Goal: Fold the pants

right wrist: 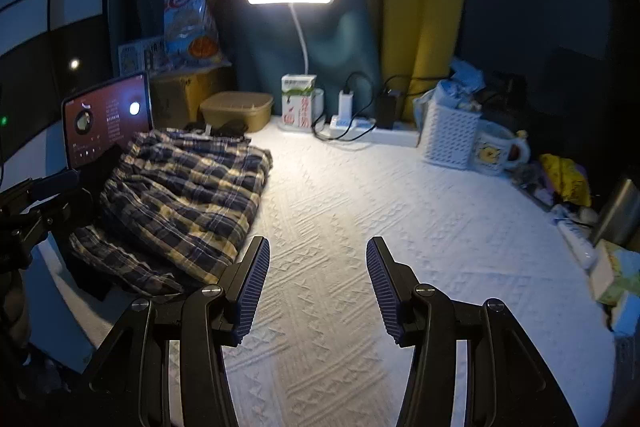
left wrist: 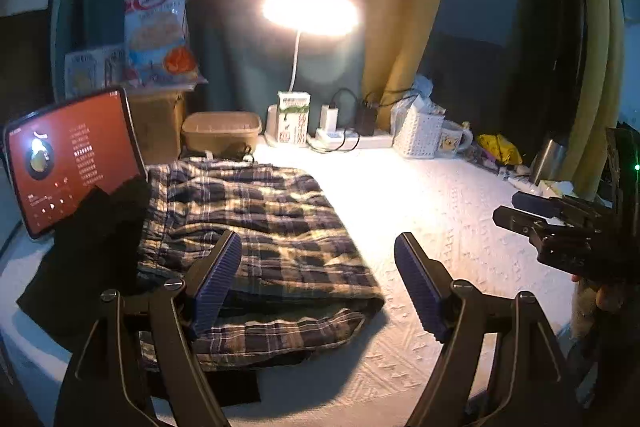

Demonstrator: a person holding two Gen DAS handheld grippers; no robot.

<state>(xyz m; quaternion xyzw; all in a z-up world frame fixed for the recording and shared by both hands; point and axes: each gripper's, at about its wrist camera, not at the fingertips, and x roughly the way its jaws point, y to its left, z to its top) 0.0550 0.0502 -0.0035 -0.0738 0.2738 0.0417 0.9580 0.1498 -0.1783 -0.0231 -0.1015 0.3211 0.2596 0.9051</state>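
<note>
The plaid pants [left wrist: 256, 227] lie folded in a thick stack on the left part of the white textured table [left wrist: 440, 219]. My left gripper [left wrist: 318, 283] hangs open above the near right edge of the stack, with nothing between its blue pads. In the right wrist view the same pants [right wrist: 184, 203] sit at the left. My right gripper [right wrist: 318, 287] is open over bare cloth to the right of them, holding nothing. The right gripper [left wrist: 520, 213] also shows at the right edge of the left wrist view.
A lit tablet [left wrist: 68, 159] stands left of the pants, with a dark cloth [left wrist: 88, 247] in front of it. Along the back are a desk lamp [left wrist: 310, 11], a carton [left wrist: 294, 121], a power strip [left wrist: 352, 137], a white basket [left wrist: 418, 133], a mug [left wrist: 454, 143] and a tan tub [left wrist: 222, 131].
</note>
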